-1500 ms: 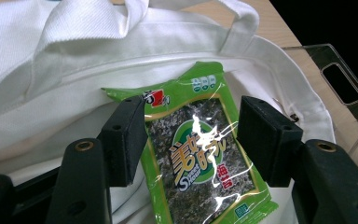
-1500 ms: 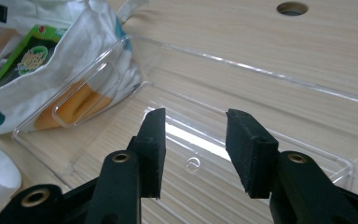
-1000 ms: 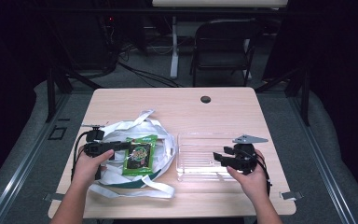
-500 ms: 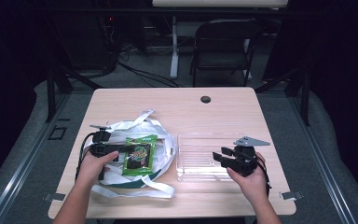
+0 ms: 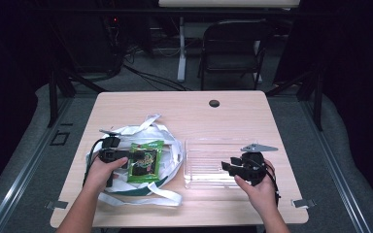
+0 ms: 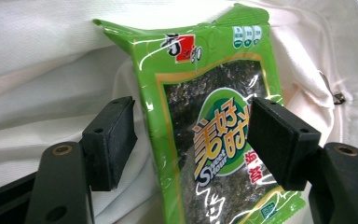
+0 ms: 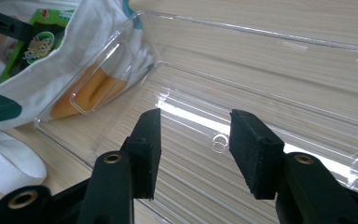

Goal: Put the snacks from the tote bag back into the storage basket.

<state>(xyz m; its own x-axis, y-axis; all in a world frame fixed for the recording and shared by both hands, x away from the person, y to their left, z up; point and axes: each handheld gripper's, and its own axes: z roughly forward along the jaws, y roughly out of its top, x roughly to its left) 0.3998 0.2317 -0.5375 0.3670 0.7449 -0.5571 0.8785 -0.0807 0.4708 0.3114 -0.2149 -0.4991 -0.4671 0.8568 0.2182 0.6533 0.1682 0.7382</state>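
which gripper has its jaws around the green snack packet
The left gripper: its open jaws sit either side of the green seaweed packet lying on the white bag. The right gripper hangs open over the clear tray.

Light: overhead, counter (image 5: 184,116) bright, surroundings dark | Glare: streak on clear tray (image 7: 261,93) | Focus: high view soft, close views sharp

You can read "Sweet Hour" on the green seaweed packet (image 6: 214,140), beneath large Chinese characters and a red logo.
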